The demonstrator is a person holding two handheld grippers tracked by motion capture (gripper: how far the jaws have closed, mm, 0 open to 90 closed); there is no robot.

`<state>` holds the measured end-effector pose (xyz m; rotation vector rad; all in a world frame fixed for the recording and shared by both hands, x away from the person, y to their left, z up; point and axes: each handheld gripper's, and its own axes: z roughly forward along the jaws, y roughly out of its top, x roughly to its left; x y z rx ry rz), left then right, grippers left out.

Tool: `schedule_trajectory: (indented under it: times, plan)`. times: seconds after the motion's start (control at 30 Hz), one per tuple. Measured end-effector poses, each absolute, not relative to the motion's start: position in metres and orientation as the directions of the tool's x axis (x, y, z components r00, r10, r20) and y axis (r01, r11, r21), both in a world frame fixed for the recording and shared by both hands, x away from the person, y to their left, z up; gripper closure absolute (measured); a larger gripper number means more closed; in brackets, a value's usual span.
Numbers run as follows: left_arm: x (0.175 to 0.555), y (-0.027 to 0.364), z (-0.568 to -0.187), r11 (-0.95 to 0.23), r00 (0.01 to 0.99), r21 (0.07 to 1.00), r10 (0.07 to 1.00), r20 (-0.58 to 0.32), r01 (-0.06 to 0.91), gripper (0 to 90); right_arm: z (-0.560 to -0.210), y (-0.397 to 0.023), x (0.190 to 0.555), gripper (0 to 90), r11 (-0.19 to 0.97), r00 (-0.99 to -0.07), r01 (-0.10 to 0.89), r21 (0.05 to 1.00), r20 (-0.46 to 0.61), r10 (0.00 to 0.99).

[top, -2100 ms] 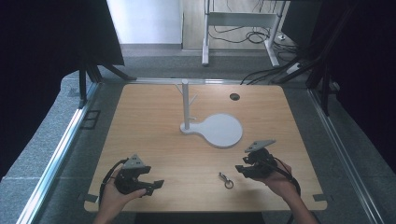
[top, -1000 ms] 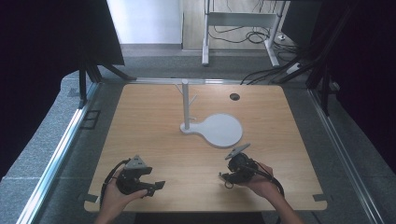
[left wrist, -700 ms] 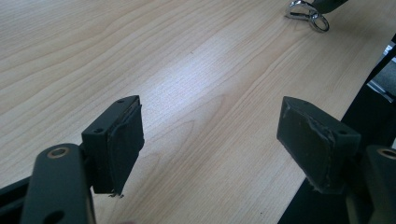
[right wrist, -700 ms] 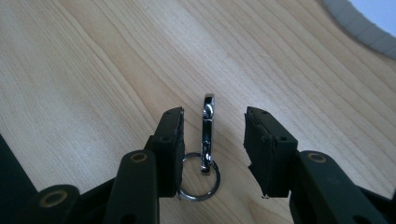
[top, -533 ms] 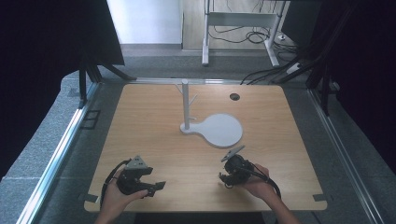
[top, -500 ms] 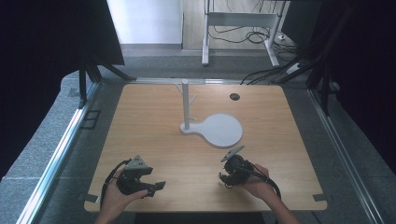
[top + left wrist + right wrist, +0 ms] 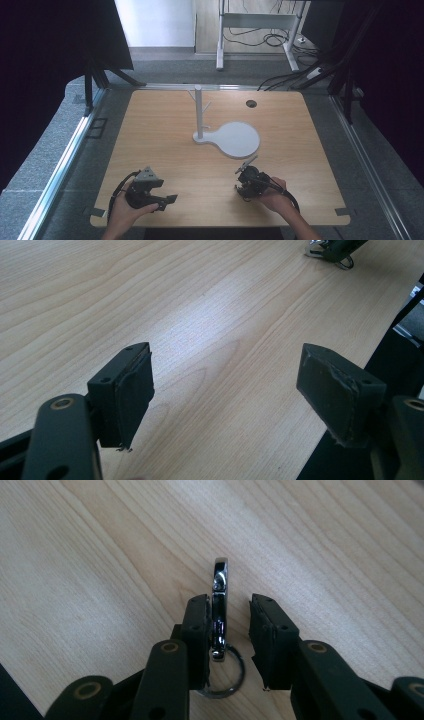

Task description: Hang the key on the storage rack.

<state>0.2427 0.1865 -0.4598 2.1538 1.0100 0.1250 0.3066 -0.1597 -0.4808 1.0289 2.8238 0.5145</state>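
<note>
Clip [image 7: 220, 607]: a shiny metal clasp, long and thin, with a small dark ring [image 7: 225, 677] at its near end; it lies on the table [image 7: 165, 150] near the front edge, right of the middle
How it handles: it looks small, light and hard; the smooth metal may slip out of the pads; it should not bend or break
Where to hold: across the flat sides of the long body, near its middle; the ring is thin and loose, so it is a poor place to grab
Right claw [image 7: 229, 630]: its jaws are apart with the clip between them; the left pad touches the clip or is just beside it; the right pad has a gap; not clamped yet
Left claw [image 7: 235, 390]: wide apart with nothing in it; it rests low at the front left, well apart from the clip
Pads: black, flat, soft-looking blocks, a bit worn at the edges
Table: pale wood with wavy lines; smooth and flat
Stand [image 7: 199, 112]: a white post with little pegs, on a round white plate [image 7: 237, 140]; it looks hard and smooth, and sits in the middle of the table
</note>
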Motion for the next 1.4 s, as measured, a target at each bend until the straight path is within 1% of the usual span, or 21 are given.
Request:
schedule_trajectory:
  times: [0.13,0.33,0.37,0.53,0.73,1.07,1.4]
  plan:
    - [0.243,0.187,-0.46,-0.415,0.685,0.661,0.697,-0.21,0.625,23.3,-0.481,-0.159,0.306,73.1,0.721,-0.768,0.61,0.33,0.023,0.64]
    - [0.243,0.187,-0.459,-0.415,0.686,0.662,0.697,-0.209,0.624,23.3,-0.48,-0.158,0.306,83.6,0.724,-0.768,0.616,0.312,0.03,0.64]
    - [0.243,0.187,-0.459,-0.415,0.685,0.662,0.698,-0.209,0.624,23.3,-0.48,-0.158,0.307,84.1,0.725,-0.768,0.616,0.31,0.03,0.64]
    - [0.243,0.188,-0.459,-0.413,0.684,0.663,0.699,-0.21,0.625,23.3,-0.48,-0.158,0.307,84.5,0.735,-0.776,0.608,0.301,0.027,0.631]
    - [0.243,0.187,-0.459,-0.413,0.684,0.663,0.699,-0.209,0.625,23.3,-0.477,-0.159,0.308,84.6,0.733,-0.778,0.604,0.313,0.031,0.628]
    - [0.243,0.187,-0.461,-0.415,0.683,0.658,0.699,-0.21,0.628,23.3,-0.458,-0.167,0.315,84.6,0.688,-0.761,0.602,0.406,0.029,0.648]
    - [0.243,0.188,-0.46,-0.413,0.682,0.66,0.701,-0.21,0.628,23.3,-0.447,-0.168,0.325,84.5,0.662,-0.754,0.6,0.45,0.04,0.656]
